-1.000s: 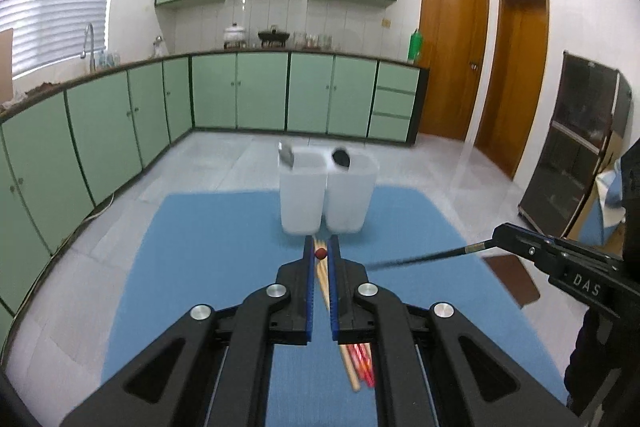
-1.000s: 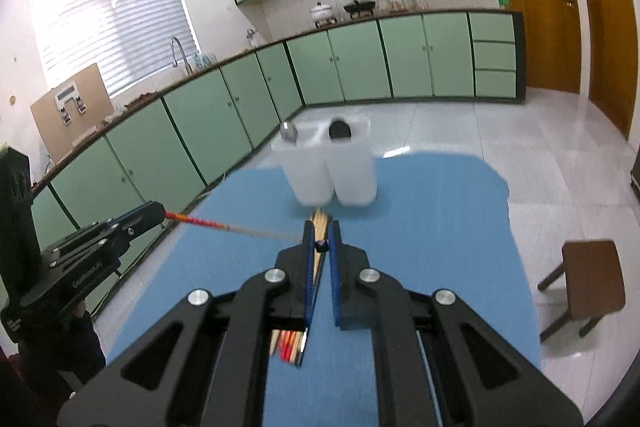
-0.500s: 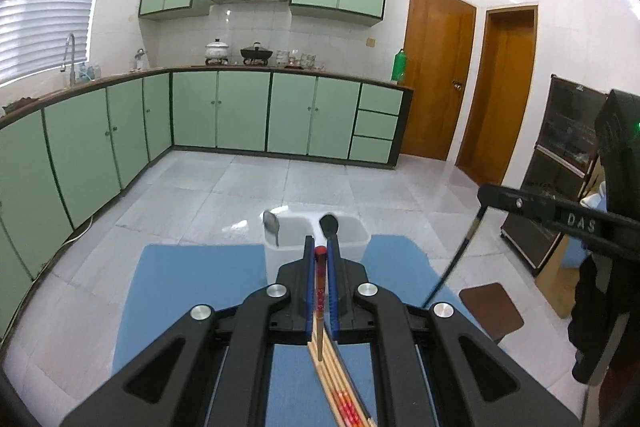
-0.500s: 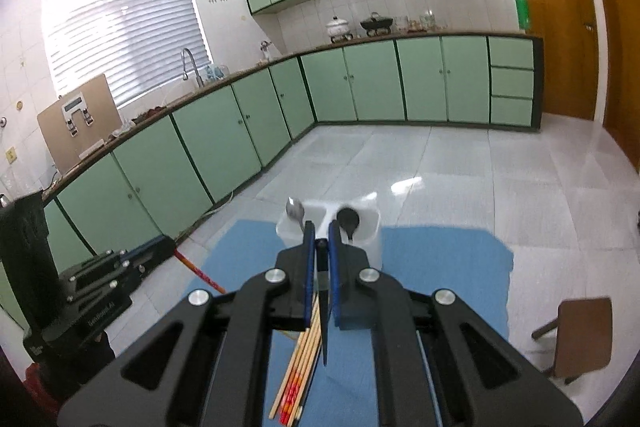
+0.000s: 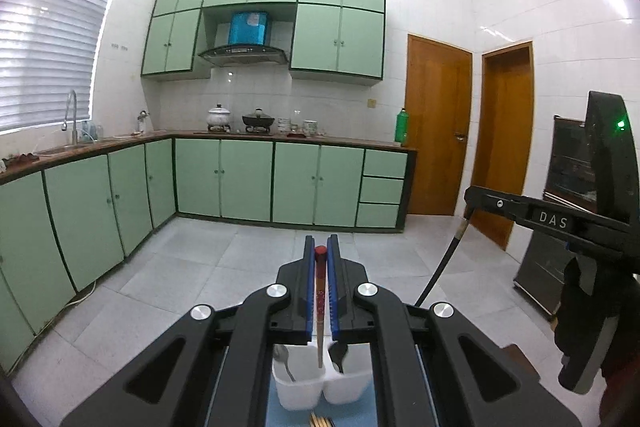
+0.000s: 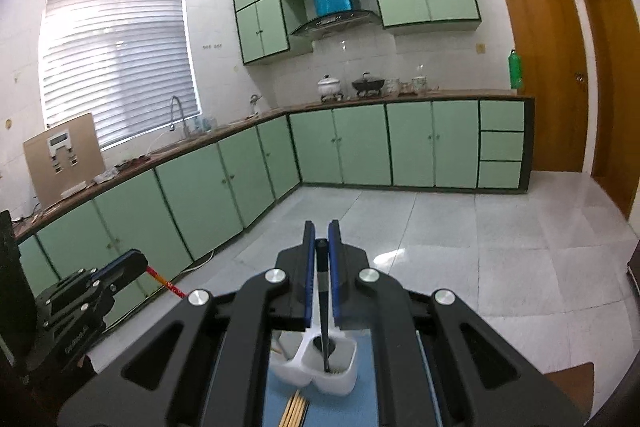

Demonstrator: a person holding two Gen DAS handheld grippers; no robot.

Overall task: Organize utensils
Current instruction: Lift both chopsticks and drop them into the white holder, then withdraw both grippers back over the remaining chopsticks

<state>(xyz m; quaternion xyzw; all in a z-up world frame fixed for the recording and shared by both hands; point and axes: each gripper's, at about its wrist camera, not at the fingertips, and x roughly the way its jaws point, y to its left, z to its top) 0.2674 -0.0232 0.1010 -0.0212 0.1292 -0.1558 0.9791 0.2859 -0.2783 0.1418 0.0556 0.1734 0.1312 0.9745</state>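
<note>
Chopsticks held upright over the holder

Left gripper (image 5: pixel 320 259) pinches a red chopstick (image 5: pixel 319 307), right gripper (image 6: pixel 321 251) a black chopstick (image 6: pixel 323 323); each hangs tip-down into a cup of the white holder (image 5: pixel 320 387), likely so it drops in standing; spare chopsticks (image 6: pixel 295 411) lie on the tabletop

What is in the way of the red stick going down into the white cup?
Nothing visible: the left gripper holds the red chopstick upright, its lower end already at the white holder, beside the spoon.
</note>
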